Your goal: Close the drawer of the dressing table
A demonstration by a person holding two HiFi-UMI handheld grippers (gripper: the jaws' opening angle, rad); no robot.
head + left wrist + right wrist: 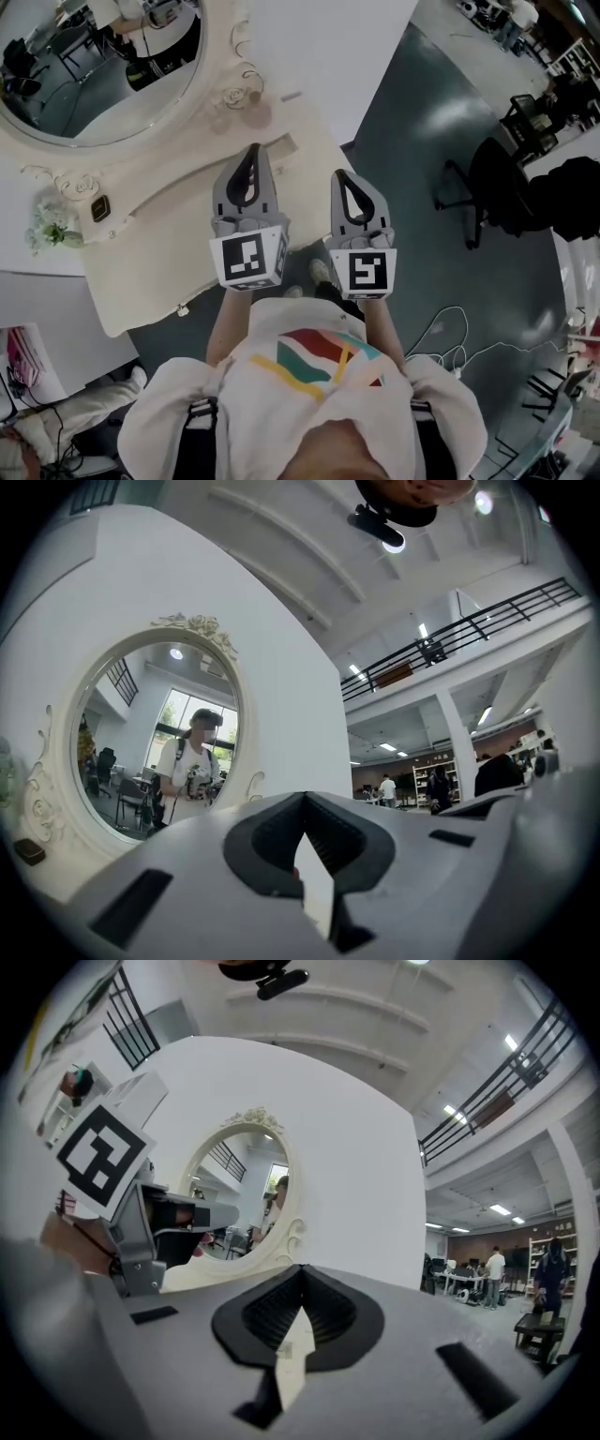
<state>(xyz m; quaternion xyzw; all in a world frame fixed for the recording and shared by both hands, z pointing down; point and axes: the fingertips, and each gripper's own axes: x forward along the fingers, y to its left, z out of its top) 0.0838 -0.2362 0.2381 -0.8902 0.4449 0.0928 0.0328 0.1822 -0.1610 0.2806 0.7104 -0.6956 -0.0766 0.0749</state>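
- Floor [422,141]: dark grey, takes up the right half of the head view.
- Dressing table [187,225]: cream w/ carved trim, at scene left and far from the person. Its pale surface runs diagonally. Can't tell the drawer apart from the table's near edge, so open vs closed is unclear.
- Mirror [94,66]: oval w/ ornate frame, stands at the far left of the surface. Also shows in the left gripper view [159,733], reflecting a person in a white shirt, and in the right gripper view [239,1194].
- Office chair [487,187]: black, far right, well apart from the table.
- Left gripper [251,155]: over the table's near-right edge. Jaws closed tip to tip [305,799], nothing between them.
- Right gripper [339,178]: just right of the left one, approx. over the floor beside the table. Jaws also pressed together [301,1269], empty.
- Flowers [52,225]: pale bunch at the left end of the surface.
- Small dark item [99,208]: just right of the flowers, too small to identify.
- Knob [182,309]: tiny, on the table's near edge.
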